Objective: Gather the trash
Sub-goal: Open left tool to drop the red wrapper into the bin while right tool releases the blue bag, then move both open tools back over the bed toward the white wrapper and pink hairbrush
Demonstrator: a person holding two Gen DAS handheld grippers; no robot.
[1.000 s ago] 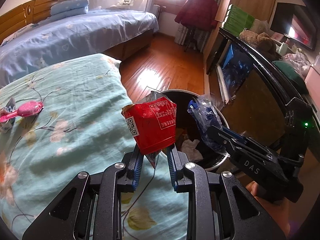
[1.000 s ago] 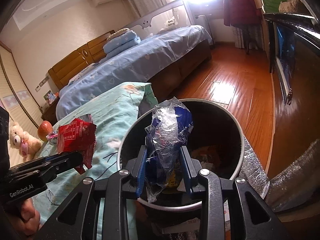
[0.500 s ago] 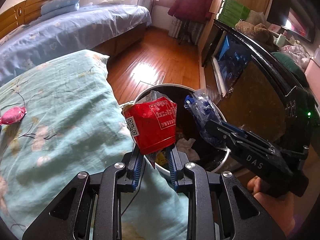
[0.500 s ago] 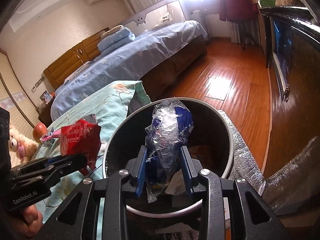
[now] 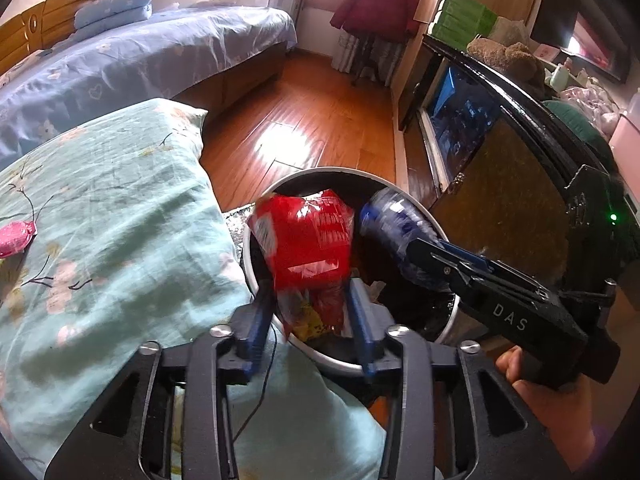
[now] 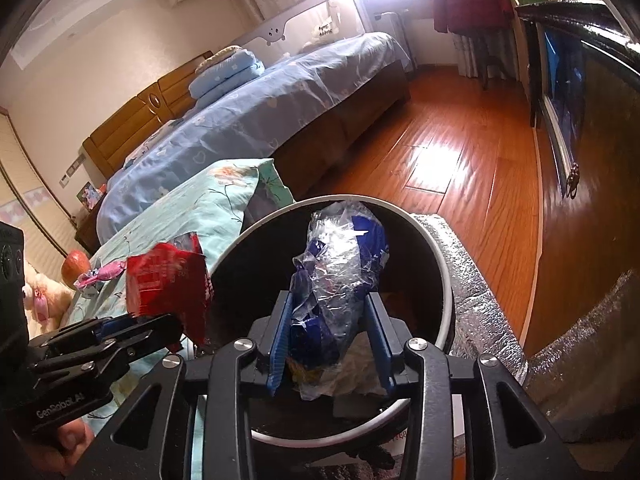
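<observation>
Both tongs hang over the open mouth of the trash bin, which stands on the floor just beside the bed with the teal floral cover, so whatever is let go should fall straight in.

The left tongs are opening. The red snack wrapper is still between the blue pads but looks blurred and loose, its long axis running toward 12 o'clock, its narrow pinched end at 6 o'clock down between the pads. I judge it is slipping free.

The right tongs are opening too. The crumpled clear-and-blue plastic wrapper stands between them, long axis toward 12 o'clock with a slight lean to 1 o'clock; the pads seem barely to touch it.

Older litter already lies at the bottom of the bin. A pink candy wrapper remains on the cover at 9 o'clock, well apart from the bin.
</observation>
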